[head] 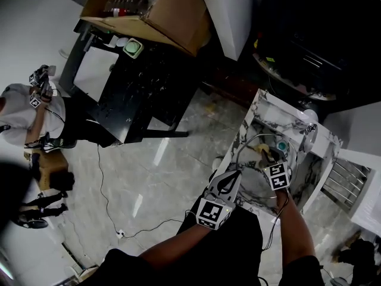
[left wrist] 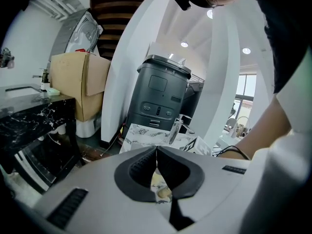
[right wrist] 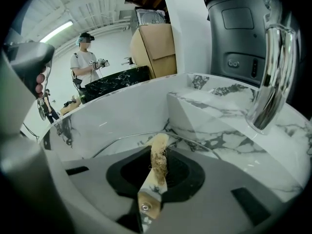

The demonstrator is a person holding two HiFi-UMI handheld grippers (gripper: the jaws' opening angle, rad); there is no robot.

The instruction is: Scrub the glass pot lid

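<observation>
The left gripper (head: 238, 173) (left wrist: 156, 152) has its jaws drawn together on a thin pale edge, which the head view places at the near rim of the glass pot lid (head: 255, 181) (right wrist: 195, 141). The lid lies inside the marble sink (head: 262, 103) (right wrist: 122, 111), directly ahead of both grippers. The right gripper (head: 269, 158) (right wrist: 158, 164) is just beside the left one, on its right. Its jaws are clamped on the wooden handle of a scrub brush (right wrist: 158, 155), and the tan bristles stick out past the jaw tips and reach the curved lid rim in front of them. Beyond the right gripper's tips, further into the sink, sits a small teal thing (head: 281, 146) (too small to identify). A chrome faucet (right wrist: 270, 77) (left wrist: 176, 130) rises above and to the right of the right gripper, at the sink's far edge. Well away to the left gripper's left, an open cardboard box (head: 172, 11) rests on a black counter (head: 137, 82) and holds what look like bottles, though they are unclear.
</observation>
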